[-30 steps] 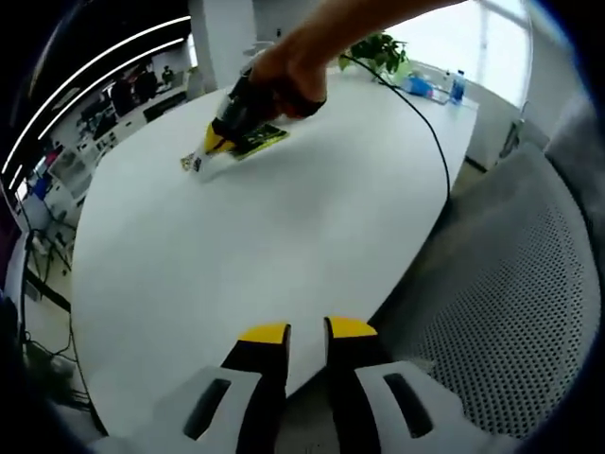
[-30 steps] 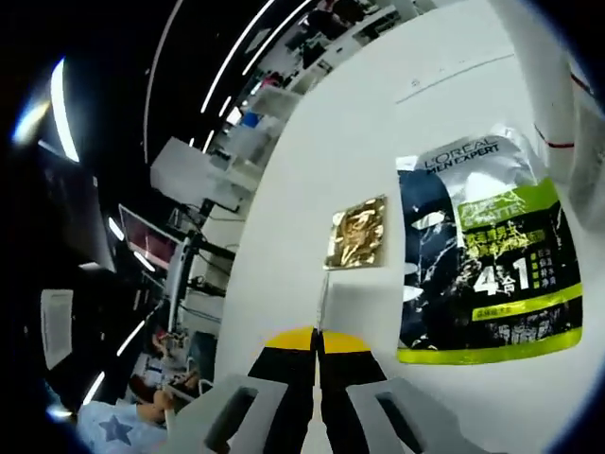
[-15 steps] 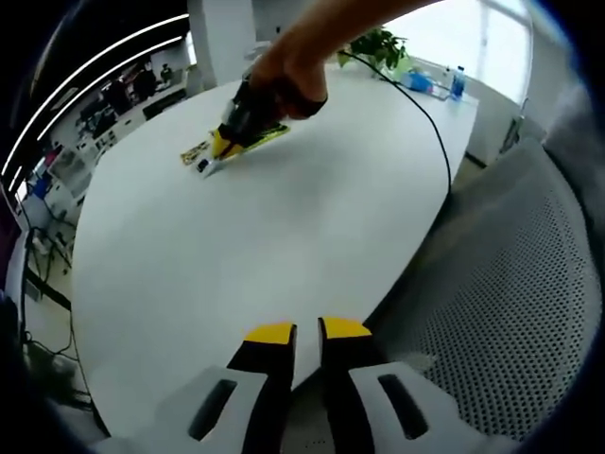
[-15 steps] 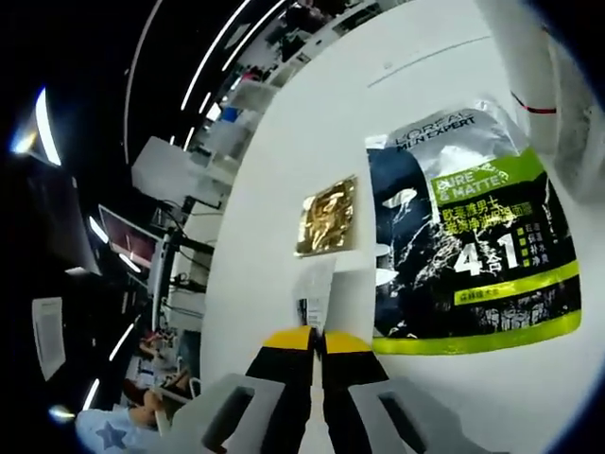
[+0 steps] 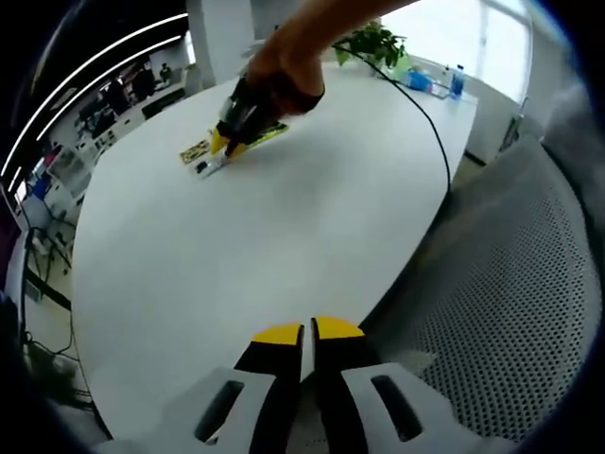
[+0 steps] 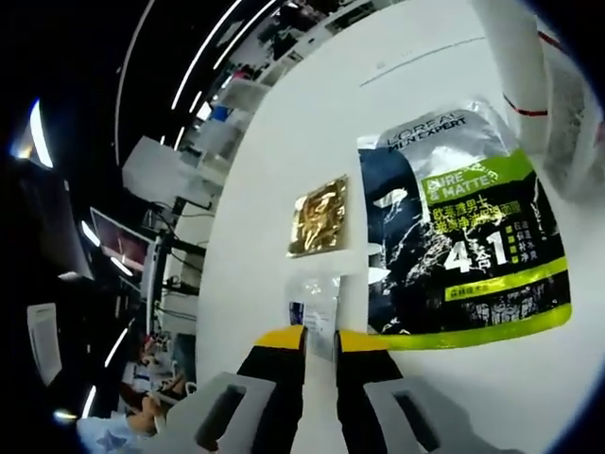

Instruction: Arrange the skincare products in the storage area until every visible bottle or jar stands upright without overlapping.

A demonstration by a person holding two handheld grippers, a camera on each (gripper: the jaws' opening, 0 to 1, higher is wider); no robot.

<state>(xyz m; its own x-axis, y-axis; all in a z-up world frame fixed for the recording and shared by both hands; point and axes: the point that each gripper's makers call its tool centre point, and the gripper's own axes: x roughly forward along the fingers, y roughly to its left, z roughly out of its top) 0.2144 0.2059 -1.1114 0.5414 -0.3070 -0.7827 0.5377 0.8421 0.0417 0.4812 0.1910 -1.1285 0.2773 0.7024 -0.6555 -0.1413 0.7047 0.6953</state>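
The right gripper [image 6: 319, 333] has its jaws slightly apart around the near edge of a small clear sachet [image 6: 315, 301] on the white table [image 6: 378, 113]. Beyond lie a gold sachet [image 6: 319, 217] and a large black-and-green packet [image 6: 463, 248]. The left gripper [image 5: 302, 332] is closed, empty, at the table's edge.

Surface [image 5: 284, 218]: large white table with a rounded end, plain and matte.
Chair [image 5: 510, 284]: grey perforated mesh back, just beside the near edge of the surface.
Cable [image 5: 430, 132]: thin black cord lying across the surface and over its edge.
Plant [image 5: 373, 45]: green leafy pot plant at the far end of the surface.
Windows [image 5: 492, 33]: bright daylight panes behind the far end.
Ceiling lights [image 5: 90, 71]: long white strip lights in a dark ceiling.
Background office [image 6: 180, 180]: desks, monitors and shelving, dim and crowded beyond the surface.
Pillar [image 5: 222, 38]: white column standing beyond the surface.
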